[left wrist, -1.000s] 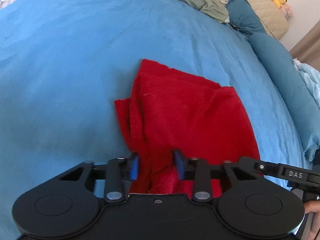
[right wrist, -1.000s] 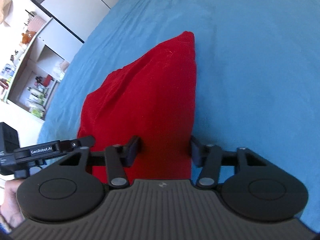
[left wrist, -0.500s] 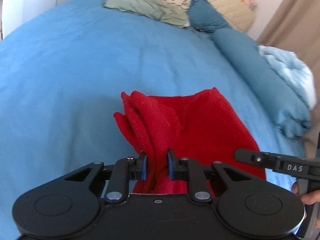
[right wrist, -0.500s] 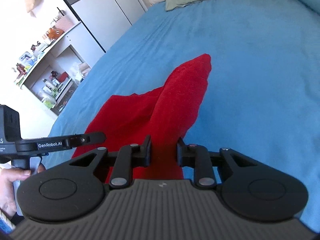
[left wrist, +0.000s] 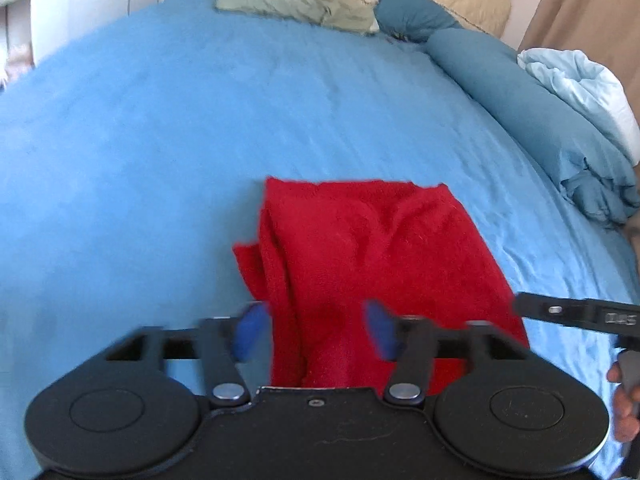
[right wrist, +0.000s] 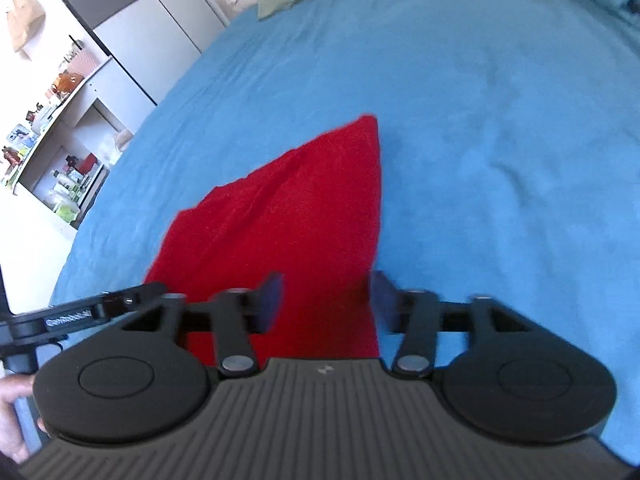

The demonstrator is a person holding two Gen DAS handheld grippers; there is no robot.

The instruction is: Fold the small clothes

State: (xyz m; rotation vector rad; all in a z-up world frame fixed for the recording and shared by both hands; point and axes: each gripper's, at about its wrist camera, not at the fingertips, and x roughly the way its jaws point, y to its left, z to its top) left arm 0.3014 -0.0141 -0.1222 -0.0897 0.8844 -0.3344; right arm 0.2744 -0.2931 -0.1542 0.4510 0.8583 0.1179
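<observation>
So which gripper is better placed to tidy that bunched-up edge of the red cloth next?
Probably the left gripper. Its jaws, just opened, stand right over the rumpled, doubled-up edge of the red cloth. The right gripper, also just opened, sits over the smooth, flat edge.

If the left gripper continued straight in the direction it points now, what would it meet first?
Most likely the red fleece cloth, which lies on the blue bed cover directly ahead of the left gripper. Its jaws have just been opening, with the cloth's near edge between them, unpressed.

L gripper (left wrist: 316,330): blk body, blue pads | R gripper (right wrist: 326,302): ribbed grey (silver screws)
</observation>
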